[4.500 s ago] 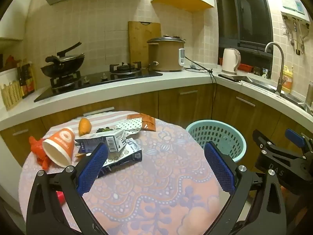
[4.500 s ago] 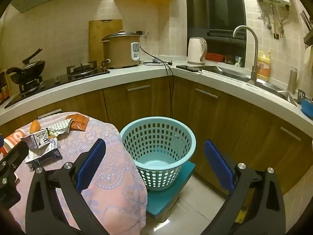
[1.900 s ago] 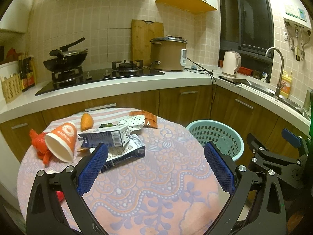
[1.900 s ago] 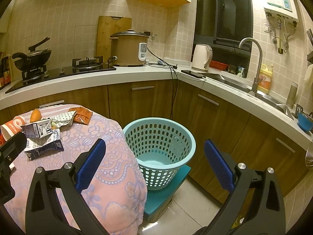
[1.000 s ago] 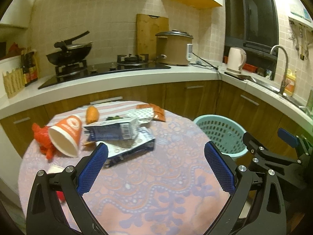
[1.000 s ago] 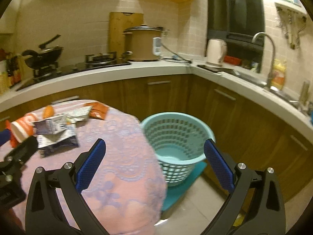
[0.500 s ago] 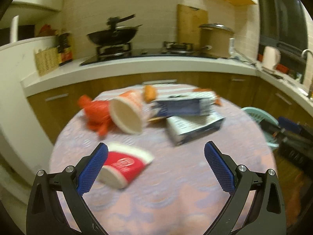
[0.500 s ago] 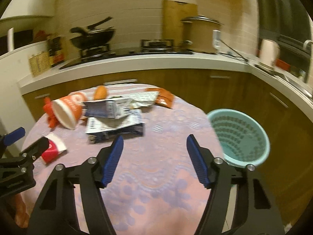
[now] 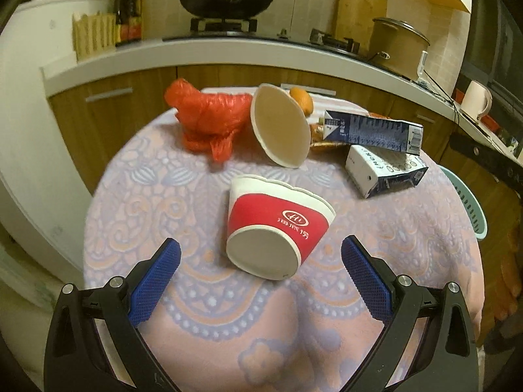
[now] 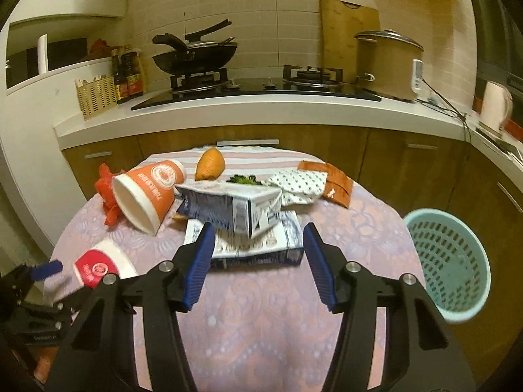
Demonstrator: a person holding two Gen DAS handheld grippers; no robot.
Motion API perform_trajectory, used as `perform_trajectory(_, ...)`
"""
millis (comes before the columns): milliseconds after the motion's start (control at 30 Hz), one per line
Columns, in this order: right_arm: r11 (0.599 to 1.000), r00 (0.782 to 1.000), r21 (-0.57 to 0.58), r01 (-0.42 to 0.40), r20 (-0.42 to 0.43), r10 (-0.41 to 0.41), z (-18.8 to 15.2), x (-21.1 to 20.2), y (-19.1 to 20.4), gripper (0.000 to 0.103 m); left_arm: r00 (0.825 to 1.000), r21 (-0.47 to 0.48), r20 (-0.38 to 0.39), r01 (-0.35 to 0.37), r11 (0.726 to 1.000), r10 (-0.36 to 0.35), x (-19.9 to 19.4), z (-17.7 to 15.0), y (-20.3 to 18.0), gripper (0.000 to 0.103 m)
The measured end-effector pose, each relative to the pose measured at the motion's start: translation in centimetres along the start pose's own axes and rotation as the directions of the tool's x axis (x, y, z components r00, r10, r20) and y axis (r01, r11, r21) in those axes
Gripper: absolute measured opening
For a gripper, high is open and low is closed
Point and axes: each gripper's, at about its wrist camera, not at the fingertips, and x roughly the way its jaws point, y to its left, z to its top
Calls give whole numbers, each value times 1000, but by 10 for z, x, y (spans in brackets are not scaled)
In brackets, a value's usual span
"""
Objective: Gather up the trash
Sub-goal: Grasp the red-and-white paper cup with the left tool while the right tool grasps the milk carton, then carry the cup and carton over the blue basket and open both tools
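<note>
My left gripper (image 9: 260,269) is open, its blue pads either side of a red paper cup (image 9: 278,225) lying on its side on the round table (image 9: 228,326); the cup also shows in the right wrist view (image 10: 101,266). Behind it lie an orange cup (image 9: 279,130), a red plastic bag (image 9: 209,121) and two crushed cartons (image 9: 372,130). My right gripper (image 10: 258,254) is open, partly narrowed, just in front of the flat carton (image 10: 255,245), with the blue-white carton (image 10: 232,212) above it. The teal basket (image 10: 447,261) stands right of the table.
An orange fruit (image 10: 210,163), a dotted wrapper (image 10: 297,183) and a brown packet (image 10: 336,184) lie at the table's far side. Behind is the counter with a wok (image 10: 196,54), a rice cooker (image 10: 387,65) and a wicker basket (image 10: 96,96). A white wall edge is left.
My left gripper has swung left and down to the red cup, now between its pads. My right gripper has turned from the basket to the cartons and its jaws have narrowed.
</note>
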Motion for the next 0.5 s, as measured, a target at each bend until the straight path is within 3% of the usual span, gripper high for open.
perform_trajectory(167,998,998,21,-56,-35,57,16,27,-10,53,999,12,-37,-3,1000,3,19,1,-8,84)
perform_trajectory(300,994,991,5,-109,-74,109,22,53,-13,65,997,9,-74,28,1000,-28,29,3,-8,64)
perform_trajectory(500,988,982,5,-155,-105,155,26,79,-17,75,998,41,-56,18,999,-15,33,8,-19,63)
